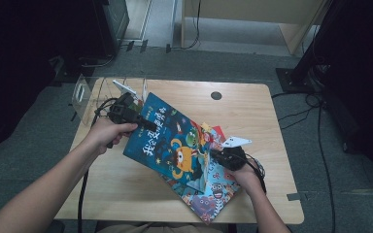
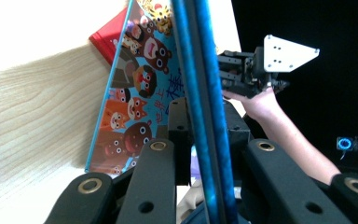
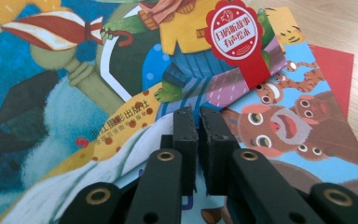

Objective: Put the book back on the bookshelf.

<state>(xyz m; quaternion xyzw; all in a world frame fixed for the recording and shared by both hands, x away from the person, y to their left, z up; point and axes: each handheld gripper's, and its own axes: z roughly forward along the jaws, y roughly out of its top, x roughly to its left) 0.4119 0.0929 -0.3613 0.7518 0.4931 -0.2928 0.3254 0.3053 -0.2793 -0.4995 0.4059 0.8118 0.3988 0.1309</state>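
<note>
Blue picture book (image 1: 167, 136), thin, light and likely floppy, is being lifted edgewise: left hand-held gripper (image 1: 148, 125) clamping its edge, right hand-held gripper (image 1: 212, 154) nearly closed at its opposite corner.

the high view looks forward and down on the whole worktop (image 1: 252, 104) from above the person's side. the left gripper view sits close, edge-on along the blue picture book (image 2: 200, 107), facing the far hand at 2 o'clock. the right gripper view looks closely onto that same book's cover (image 3: 51, 84).
</note>
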